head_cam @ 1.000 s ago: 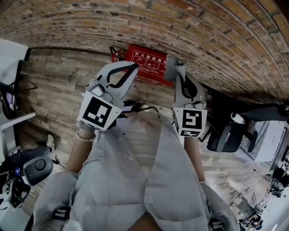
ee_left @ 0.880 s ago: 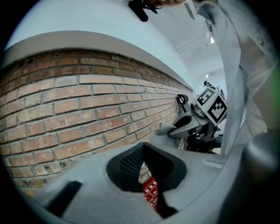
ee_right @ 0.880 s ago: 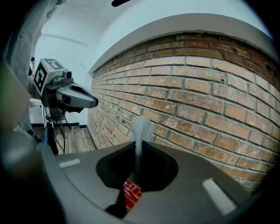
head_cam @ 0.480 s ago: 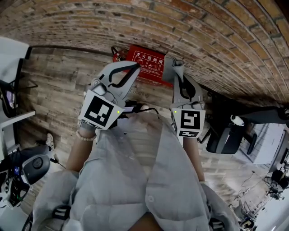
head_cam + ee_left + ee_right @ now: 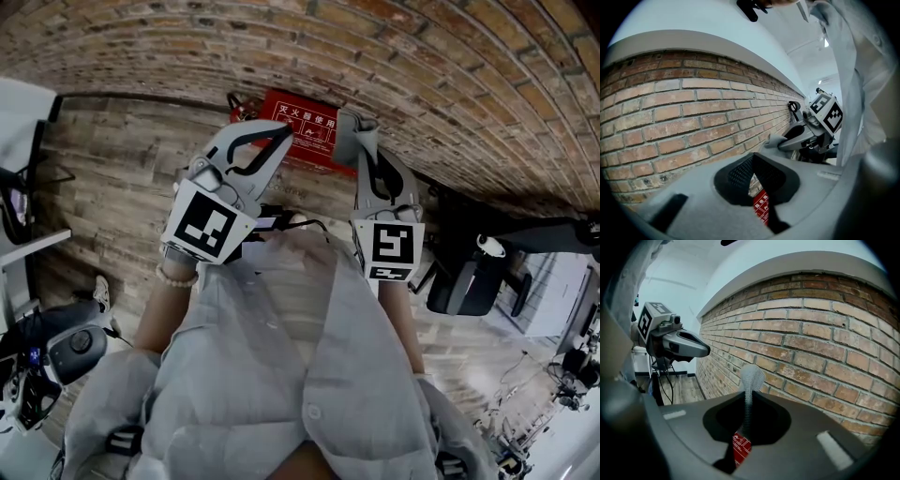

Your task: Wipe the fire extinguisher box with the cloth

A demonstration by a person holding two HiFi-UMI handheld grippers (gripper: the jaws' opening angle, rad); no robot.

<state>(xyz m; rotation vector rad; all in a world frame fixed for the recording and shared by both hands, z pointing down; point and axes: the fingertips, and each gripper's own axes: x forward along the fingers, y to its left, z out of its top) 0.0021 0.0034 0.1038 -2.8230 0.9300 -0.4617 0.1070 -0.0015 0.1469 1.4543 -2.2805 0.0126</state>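
The rough brick wall [image 5: 422, 66] meets a plank floor [image 5: 122, 178]. The red, flat-faced fire extinguisher box [image 5: 305, 131] sits low where they join, just ahead of both grippers. The right gripper [image 5: 367, 159] is clamped on a grey, mesh-textured cloth [image 5: 352, 136]. Its loose end pokes past the tips, probably so it can rub the box. The left gripper [image 5: 278, 141], jaws together on nothing, hovers by the box's left end.

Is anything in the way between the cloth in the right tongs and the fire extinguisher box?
Nothing visible does. The cloth, pinched in the right tongs, is held above the red fire extinguisher box by the brick wall, with open air between. The left tongs are alongside, not between them.
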